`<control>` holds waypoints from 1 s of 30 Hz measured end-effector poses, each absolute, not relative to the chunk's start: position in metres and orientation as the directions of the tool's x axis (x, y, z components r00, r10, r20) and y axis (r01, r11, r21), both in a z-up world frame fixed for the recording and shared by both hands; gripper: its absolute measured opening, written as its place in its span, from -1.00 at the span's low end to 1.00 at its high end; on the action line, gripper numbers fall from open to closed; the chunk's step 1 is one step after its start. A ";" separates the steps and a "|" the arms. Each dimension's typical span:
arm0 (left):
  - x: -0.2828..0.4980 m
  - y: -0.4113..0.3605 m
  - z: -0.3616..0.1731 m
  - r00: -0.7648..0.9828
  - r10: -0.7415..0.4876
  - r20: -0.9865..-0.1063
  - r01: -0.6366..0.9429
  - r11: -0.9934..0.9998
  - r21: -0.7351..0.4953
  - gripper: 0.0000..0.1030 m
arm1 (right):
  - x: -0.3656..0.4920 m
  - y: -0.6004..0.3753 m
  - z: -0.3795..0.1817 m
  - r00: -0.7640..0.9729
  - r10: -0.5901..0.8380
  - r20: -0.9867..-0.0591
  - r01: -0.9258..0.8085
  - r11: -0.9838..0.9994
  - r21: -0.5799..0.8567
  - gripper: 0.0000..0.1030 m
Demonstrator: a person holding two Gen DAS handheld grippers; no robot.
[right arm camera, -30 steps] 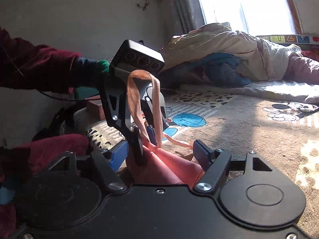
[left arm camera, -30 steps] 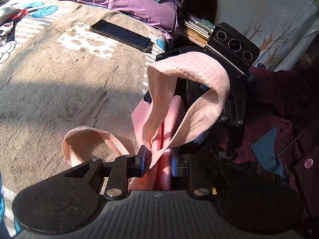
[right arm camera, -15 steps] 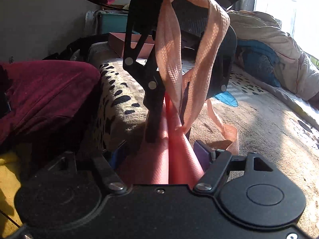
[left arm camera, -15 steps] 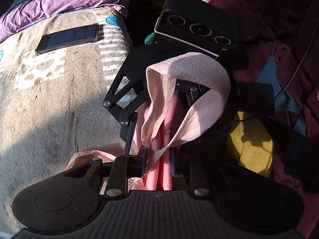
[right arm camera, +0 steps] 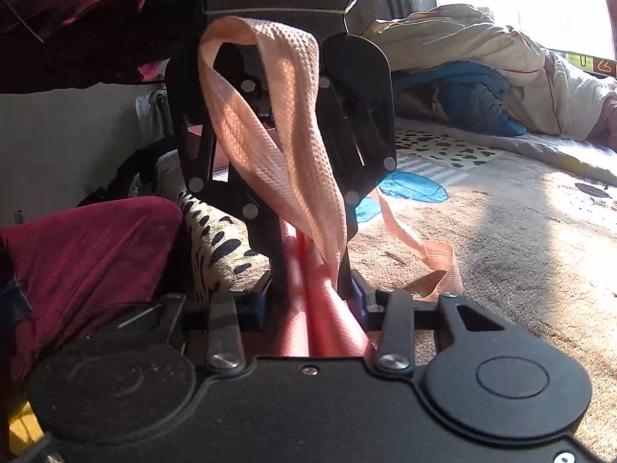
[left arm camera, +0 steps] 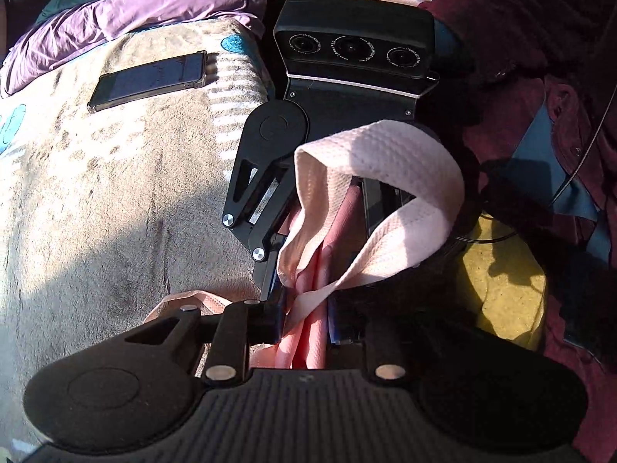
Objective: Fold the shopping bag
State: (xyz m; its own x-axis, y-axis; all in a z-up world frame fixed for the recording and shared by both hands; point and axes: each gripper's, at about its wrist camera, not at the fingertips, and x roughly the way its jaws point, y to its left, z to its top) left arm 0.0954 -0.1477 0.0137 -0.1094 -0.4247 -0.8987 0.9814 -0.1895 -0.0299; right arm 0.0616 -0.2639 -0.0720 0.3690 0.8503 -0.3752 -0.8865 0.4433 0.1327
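The shopping bag [left arm camera: 308,332] is pink woven fabric, gathered into narrow folds, with 1 paler waffle-textured handle loop [left arm camera: 385,177] arching above it and another handle [right arm camera: 428,258] trailing onto the tan patterned blanket [left arm camera: 96,193]. Tiny white lettering rings the lenses on the facing camera [left arm camera: 353,50], too small to read. The left gripper [left arm camera: 306,320] pinches the bunched folds, jaws nearly together. The right gripper [right arm camera: 308,305] has just been closing, its narrowed jaws pressing the same bundle from the opposite side.

The shopping bag [left arm camera: 308,332] sits bunched between the left gripper [left arm camera: 306,318] fingers; a phone [left arm camera: 148,81] lies on the blanket [left arm camera: 96,193] ahead-left.
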 end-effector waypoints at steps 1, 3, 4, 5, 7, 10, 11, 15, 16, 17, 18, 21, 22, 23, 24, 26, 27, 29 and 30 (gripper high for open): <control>0.090 -0.148 0.017 -0.075 -0.425 -0.902 0.981 -0.192 0.009 -0.65 | 0.062 -0.264 -0.072 0.378 0.847 -0.374 -0.881 0.453 0.136 -0.29; 0.083 -0.148 0.023 -0.038 -0.433 -0.901 0.980 -0.195 0.052 -0.64 | 0.064 -0.265 -0.072 0.381 0.852 -0.359 -0.870 0.462 0.173 -0.29; 0.079 -0.146 0.028 -0.014 -0.446 -0.895 0.980 -0.186 0.078 -0.57 | 0.063 -0.267 -0.070 0.384 0.855 -0.347 -0.867 0.463 0.181 -0.29; 0.077 -0.144 0.031 0.029 -0.465 -0.885 0.979 -0.165 0.118 -0.40 | 0.064 -0.268 -0.069 0.386 0.858 -0.338 -0.866 0.463 0.188 -0.29; 0.077 -0.137 0.038 0.137 -0.506 -0.852 0.975 -0.083 0.206 0.30 | 0.063 -0.272 -0.066 0.392 0.865 -0.314 -0.856 0.468 0.218 -0.40; 0.082 -0.125 0.052 0.111 -0.567 -0.816 0.988 -0.024 0.151 0.48 | 0.064 -0.271 -0.068 0.422 0.838 -0.346 -0.837 0.506 0.206 -0.47; 0.082 -0.120 0.057 0.131 -0.585 -0.800 0.987 0.001 0.161 0.48 | 0.064 -0.272 -0.068 0.426 0.836 -0.345 -0.833 0.512 0.211 -0.47; 0.080 -0.092 0.073 0.237 -0.670 -0.704 0.971 0.156 0.179 0.48 | 0.066 -0.278 -0.067 0.450 0.834 -0.320 -0.809 0.532 0.249 -0.48; 0.082 -0.076 0.079 0.295 -0.714 -0.635 0.954 0.258 0.153 0.48 | 0.067 -0.281 -0.067 0.459 0.832 -0.312 -0.800 0.540 0.263 -0.48; 0.085 -0.059 0.083 0.358 -0.746 -0.562 0.926 0.359 0.113 0.48 | 0.068 -0.283 -0.067 0.463 0.834 -0.301 -0.792 0.542 0.283 -0.48; 0.089 -0.040 0.084 0.427 -0.765 -0.483 0.883 0.468 0.040 0.48 | 0.070 -0.288 -0.066 0.472 0.837 -0.276 -0.779 0.543 0.313 -0.48; 0.098 0.006 0.065 0.537 -0.772 -0.340 0.760 0.618 -0.201 0.48 | 0.073 -0.309 -0.064 0.490 0.858 -0.157 -0.746 0.506 0.433 -0.48; 0.092 0.021 0.048 0.581 -0.761 -0.290 0.705 0.648 -0.288 0.48 | 0.074 -0.318 -0.063 0.494 0.864 -0.099 -0.735 0.476 0.483 -0.48; 0.090 0.027 0.036 0.600 -0.754 -0.269 0.665 0.656 -0.356 0.48 | 0.075 -0.326 -0.063 0.499 0.866 -0.041 -0.723 0.442 0.532 -0.48; 0.087 0.033 0.023 0.618 -0.746 -0.249 0.623 0.658 -0.423 0.48 | 0.077 -0.335 -0.063 0.505 0.863 0.017 -0.710 0.404 0.577 -0.48; 0.076 0.034 -0.014 0.646 -0.735 -0.207 0.530 0.627 -0.571 0.48 | 0.080 -0.345 -0.066 0.506 0.855 0.115 -0.694 0.324 0.643 -0.48; 0.072 0.033 -0.029 0.660 -0.722 -0.208 0.476 0.616 -0.627 0.48 | 0.082 -0.348 -0.067 0.506 0.848 0.158 -0.686 0.285 0.669 -0.48; 0.071 0.029 -0.057 0.656 -0.736 -0.169 0.381 0.516 -0.767 0.48 | 0.087 -0.351 -0.070 0.502 0.834 0.228 -0.673 0.211 0.709 -0.48; 0.070 0.028 -0.069 0.659 -0.736 -0.151 0.336 0.468 -0.817 0.48 | 0.090 -0.350 -0.071 0.499 0.829 0.254 -0.666 0.179 0.724 -0.48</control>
